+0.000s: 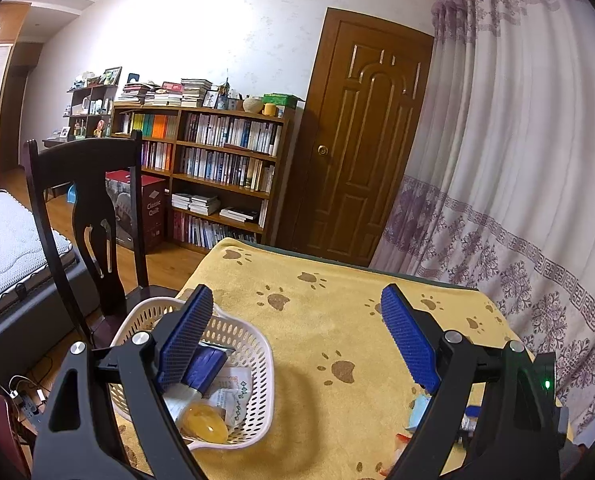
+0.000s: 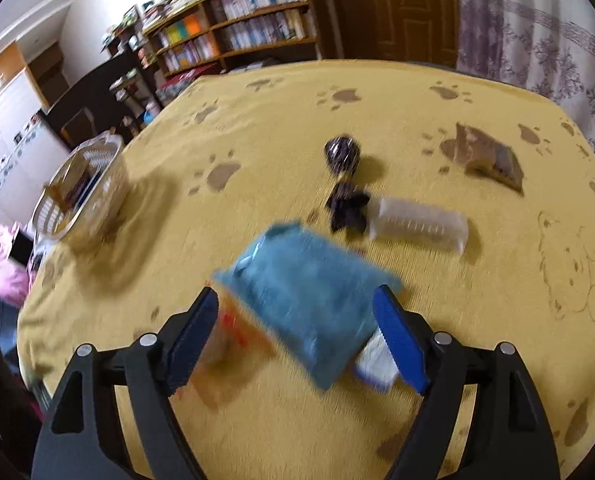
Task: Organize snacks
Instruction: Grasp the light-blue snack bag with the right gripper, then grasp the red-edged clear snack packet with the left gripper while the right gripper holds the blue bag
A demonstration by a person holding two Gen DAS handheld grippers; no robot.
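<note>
Over yellow cloth [image 2: 281, 128], right gripper [image 2: 297, 334] open above blue packet [image 2: 309, 300]

The left wrist camera sits low over the near left part of the yellow paw-print tablecloth [image 1: 337, 320], looking almost level across it toward a bookshelf [image 1: 217, 168] and a brown door [image 1: 361, 140], with the white basket [image 1: 253, 360] close below its lens. The right wrist camera looks steeply down at the cloth from higher up, motion-blurred. Both views share the cloth, basket, bookshelf, door and the blue packet [image 2: 309, 300].
</note>
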